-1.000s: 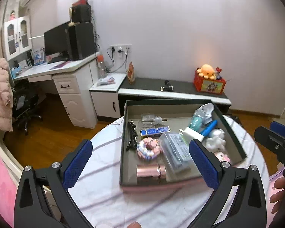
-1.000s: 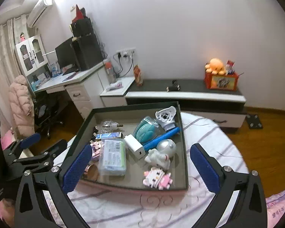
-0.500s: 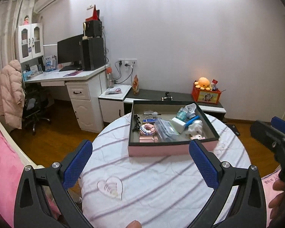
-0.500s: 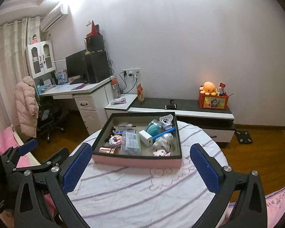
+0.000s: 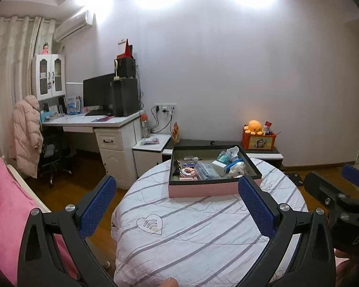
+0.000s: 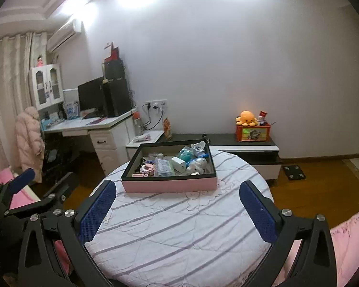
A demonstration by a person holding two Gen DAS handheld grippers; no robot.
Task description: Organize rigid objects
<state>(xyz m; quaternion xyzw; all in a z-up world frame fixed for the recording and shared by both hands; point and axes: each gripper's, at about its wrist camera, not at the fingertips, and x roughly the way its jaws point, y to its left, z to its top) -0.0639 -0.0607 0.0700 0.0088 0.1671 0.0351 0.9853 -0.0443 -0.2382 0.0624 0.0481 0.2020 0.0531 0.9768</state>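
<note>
A pink box with a dark rim [image 5: 213, 189] [image 6: 168, 184] stands at the far side of a round table with a striped white cloth [image 5: 203, 234] [image 6: 179, 234]. It holds several small objects: a clear case [image 6: 164, 167], a white charger [image 6: 178, 163], a teal item [image 6: 186, 154], a white figure [image 6: 196, 162]. My left gripper [image 5: 177, 205] is open and empty, well back from the box. My right gripper [image 6: 177, 209] is open and empty, also back over the near side of the table.
A white desk with a monitor [image 5: 98, 95] stands at the left. A low dark cabinet with an orange octopus toy [image 5: 253, 127] runs along the back wall. A pink bed [image 5: 2, 205] lies at the left. The floor is wood.
Both grippers have pulled back and up from the box, which now looks much smaller and farther. Both stay open and empty.
</note>
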